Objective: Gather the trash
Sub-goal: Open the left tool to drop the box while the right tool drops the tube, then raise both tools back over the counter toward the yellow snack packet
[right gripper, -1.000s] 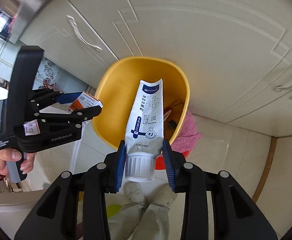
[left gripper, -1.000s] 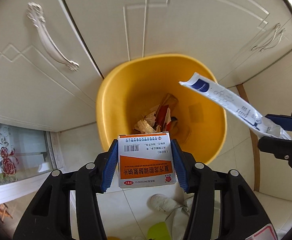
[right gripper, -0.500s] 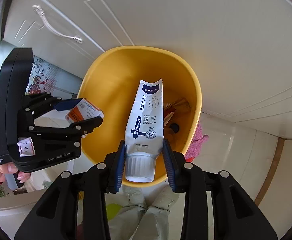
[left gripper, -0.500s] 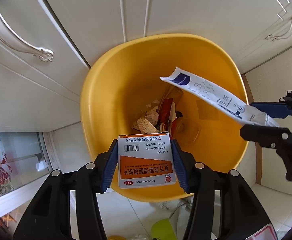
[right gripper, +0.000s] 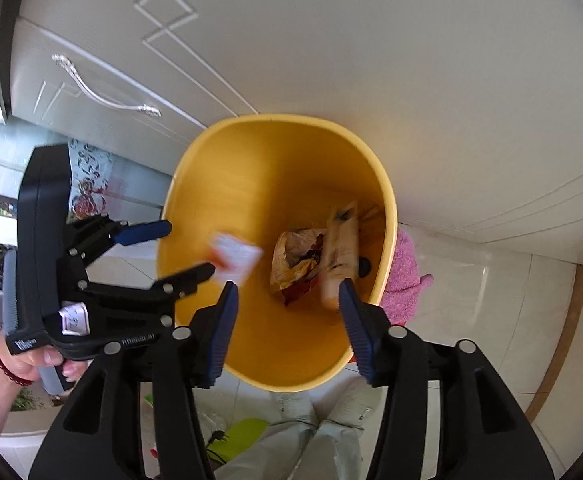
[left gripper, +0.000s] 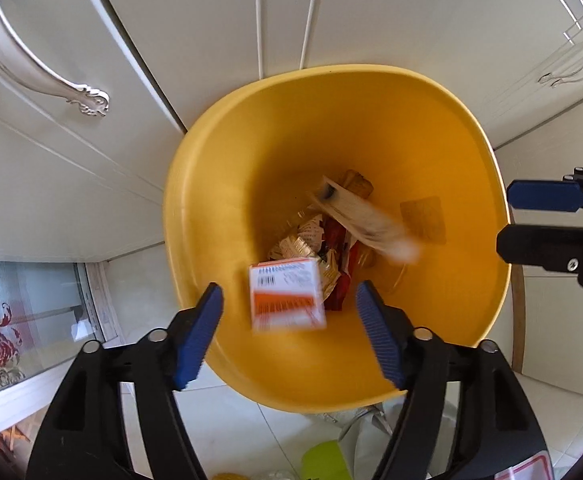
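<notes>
Bin (left gripper: 451,320): yellow, under both grippers, so drops land inside
Left gripper (left gripper: 289,312): jaws apart, box (left gripper: 287,296) falling
Right gripper (right gripper: 285,312): jaws apart, tube (right gripper: 339,252) falling

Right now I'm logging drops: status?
Left gripper open, right gripper open. Medicine box and toothpaste tube falling into yellow bin. Nothing blocking.

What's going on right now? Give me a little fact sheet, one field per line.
place: yellow bin on a tiled floor, in front of white cabinets
left gripper: open, above the bin
right gripper: open, above the bin
box: orange and white, blurred, loose between the left fingers, over the bin
tube: white, blurred, loose inside the bin
bin contents: wrappers at the bottom
beside bin: pink cloth
</notes>
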The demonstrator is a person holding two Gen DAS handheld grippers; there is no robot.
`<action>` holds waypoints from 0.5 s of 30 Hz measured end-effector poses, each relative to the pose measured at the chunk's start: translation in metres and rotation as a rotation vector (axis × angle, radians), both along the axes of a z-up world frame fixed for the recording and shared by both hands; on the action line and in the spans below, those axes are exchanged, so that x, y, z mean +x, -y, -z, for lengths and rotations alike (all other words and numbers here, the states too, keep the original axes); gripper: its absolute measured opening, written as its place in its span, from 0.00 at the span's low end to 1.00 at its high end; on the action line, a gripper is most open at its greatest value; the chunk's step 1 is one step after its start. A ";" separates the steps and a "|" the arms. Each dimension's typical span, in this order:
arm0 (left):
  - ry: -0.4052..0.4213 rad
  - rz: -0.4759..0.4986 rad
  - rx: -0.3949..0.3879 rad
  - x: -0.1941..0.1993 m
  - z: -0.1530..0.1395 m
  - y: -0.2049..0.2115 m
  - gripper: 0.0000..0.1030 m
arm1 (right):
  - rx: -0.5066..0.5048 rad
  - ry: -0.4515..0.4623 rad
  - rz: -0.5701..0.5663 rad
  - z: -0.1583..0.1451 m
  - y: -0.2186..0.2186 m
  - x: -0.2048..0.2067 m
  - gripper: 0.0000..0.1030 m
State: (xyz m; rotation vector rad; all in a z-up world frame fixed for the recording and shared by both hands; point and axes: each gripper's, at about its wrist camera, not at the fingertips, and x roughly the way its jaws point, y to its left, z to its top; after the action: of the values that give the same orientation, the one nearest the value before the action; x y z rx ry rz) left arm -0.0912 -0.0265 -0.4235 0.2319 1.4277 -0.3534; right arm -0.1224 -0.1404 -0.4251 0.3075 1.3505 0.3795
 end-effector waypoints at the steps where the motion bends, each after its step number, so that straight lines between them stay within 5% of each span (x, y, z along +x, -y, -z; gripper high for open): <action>1: 0.005 0.001 0.003 -0.001 -0.001 0.001 0.75 | 0.001 0.004 0.005 -0.002 0.001 0.000 0.54; 15: 0.038 0.001 -0.021 -0.014 -0.028 0.005 0.76 | 0.033 0.038 0.095 -0.034 0.012 -0.016 0.54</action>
State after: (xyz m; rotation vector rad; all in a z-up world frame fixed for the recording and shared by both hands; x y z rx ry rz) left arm -0.1049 -0.0311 -0.3951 0.2214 1.3853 -0.3634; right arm -0.1380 -0.1526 -0.3906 0.3884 1.2884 0.3272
